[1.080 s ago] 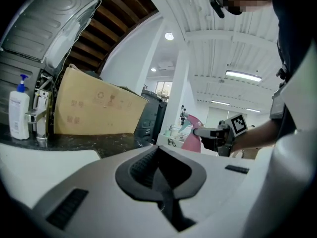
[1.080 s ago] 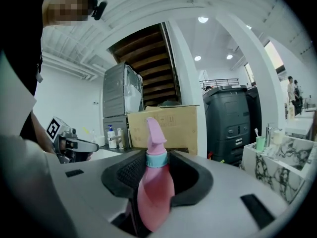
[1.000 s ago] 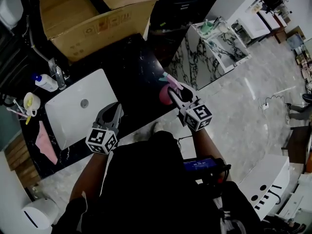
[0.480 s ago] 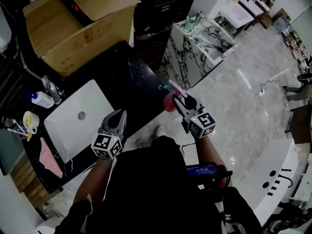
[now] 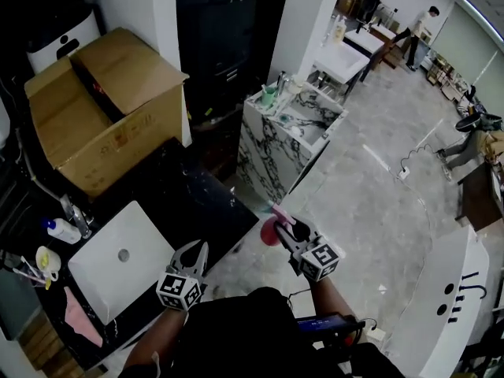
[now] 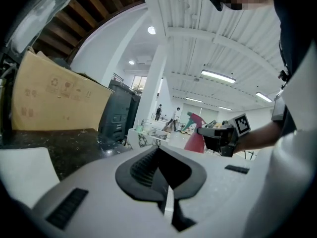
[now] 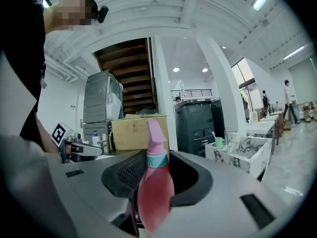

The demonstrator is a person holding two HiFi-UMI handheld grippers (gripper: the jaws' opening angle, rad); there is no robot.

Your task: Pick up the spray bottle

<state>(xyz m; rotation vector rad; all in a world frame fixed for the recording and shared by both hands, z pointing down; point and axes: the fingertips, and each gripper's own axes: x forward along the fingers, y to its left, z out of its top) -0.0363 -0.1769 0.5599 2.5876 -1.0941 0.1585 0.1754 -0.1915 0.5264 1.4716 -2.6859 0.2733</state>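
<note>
Currently the right gripper (image 5: 283, 228) is clamped on the pink spray bottle (image 7: 155, 192). Its jaws press the bottle's body, and the spray head sticks out past the fingertips. The bottle is in the air, clear of the dark counter (image 5: 197, 199), over the pale floor just past the counter's edge. The left gripper (image 5: 197, 250) has its jaws together with nothing between them, near the white sink (image 5: 94, 278). A cardboard box (image 5: 94, 124) sits at the counter's far end.
</note>
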